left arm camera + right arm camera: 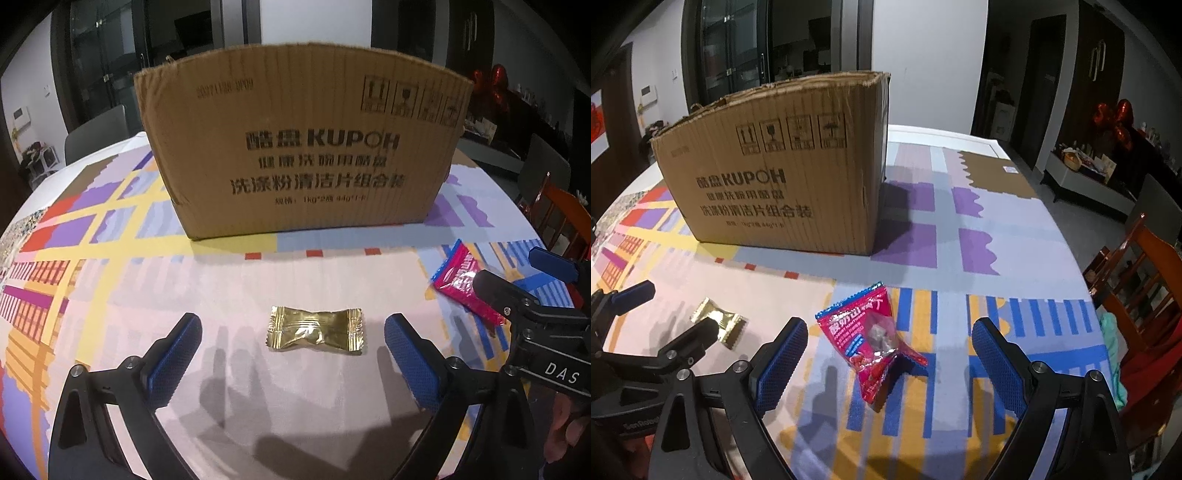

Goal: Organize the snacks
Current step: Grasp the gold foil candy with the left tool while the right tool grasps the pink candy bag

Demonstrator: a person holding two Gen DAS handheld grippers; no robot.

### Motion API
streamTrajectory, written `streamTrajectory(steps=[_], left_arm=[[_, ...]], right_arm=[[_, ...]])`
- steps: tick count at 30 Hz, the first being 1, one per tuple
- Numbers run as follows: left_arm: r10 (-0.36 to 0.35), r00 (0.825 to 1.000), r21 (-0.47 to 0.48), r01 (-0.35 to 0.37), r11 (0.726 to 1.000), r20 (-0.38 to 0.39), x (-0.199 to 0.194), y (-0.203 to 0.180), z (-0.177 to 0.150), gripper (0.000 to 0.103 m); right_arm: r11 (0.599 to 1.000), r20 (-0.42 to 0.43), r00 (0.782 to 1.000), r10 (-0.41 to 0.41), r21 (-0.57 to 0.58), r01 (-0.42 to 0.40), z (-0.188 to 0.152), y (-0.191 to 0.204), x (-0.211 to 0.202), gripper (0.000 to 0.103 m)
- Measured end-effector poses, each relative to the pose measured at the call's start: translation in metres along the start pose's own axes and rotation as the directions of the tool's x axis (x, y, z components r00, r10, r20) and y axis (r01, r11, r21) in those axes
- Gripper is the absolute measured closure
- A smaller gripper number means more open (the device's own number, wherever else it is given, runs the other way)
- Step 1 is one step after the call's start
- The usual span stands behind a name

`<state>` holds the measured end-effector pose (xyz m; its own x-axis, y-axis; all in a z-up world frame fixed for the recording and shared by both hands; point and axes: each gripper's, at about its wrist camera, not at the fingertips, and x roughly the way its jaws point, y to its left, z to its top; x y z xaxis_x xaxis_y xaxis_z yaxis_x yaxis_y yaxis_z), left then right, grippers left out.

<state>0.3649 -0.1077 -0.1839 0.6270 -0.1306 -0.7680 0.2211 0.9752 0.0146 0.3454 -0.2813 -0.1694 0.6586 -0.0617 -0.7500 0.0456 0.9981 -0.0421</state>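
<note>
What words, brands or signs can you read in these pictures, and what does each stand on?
"KUPOH": printed on the brown corrugated cardboard box, beside Chinese characters.
Four handling pictograms: the box's upper right corner.
"DAS": the black body of the right tongs.
Box date code, specification line, pink-red foil snack packet text: too blurred.
Gold foil candy wrapper: none.

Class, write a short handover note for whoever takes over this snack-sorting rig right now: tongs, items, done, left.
Left tongs: open, empty, straddling the gold candy on the tablecloth.
Right tongs: open, empty, either side of the red snack packet.
The cardboard box stands upright behind both snacks; its inside is out of view.
Done: nothing visibly put away; both snacks lie on the cloth.
Left: probably close on each snack, lift it, and place it in the box.
</note>
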Motion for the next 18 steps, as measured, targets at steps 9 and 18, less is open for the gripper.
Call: streamTrajectory(steps=[9,18], left_arm=[[-0.012,1.0,-0.001,0.012,1.0,-0.029,0.017,-0.002,-0.004,0.012],[-0.033,0.998,0.001,0.034,0.999,-0.046,0.025,-0.002,-0.002,0.03]], right_arm=[[1.0,-0.034,0.999,0.005,0.001,-0.005,-0.004,0.0,0.015,0.012],[1.0,-0.05,0.999,0.011,0.003,-0.011,-0.006,0.003,0.023,0.012]])
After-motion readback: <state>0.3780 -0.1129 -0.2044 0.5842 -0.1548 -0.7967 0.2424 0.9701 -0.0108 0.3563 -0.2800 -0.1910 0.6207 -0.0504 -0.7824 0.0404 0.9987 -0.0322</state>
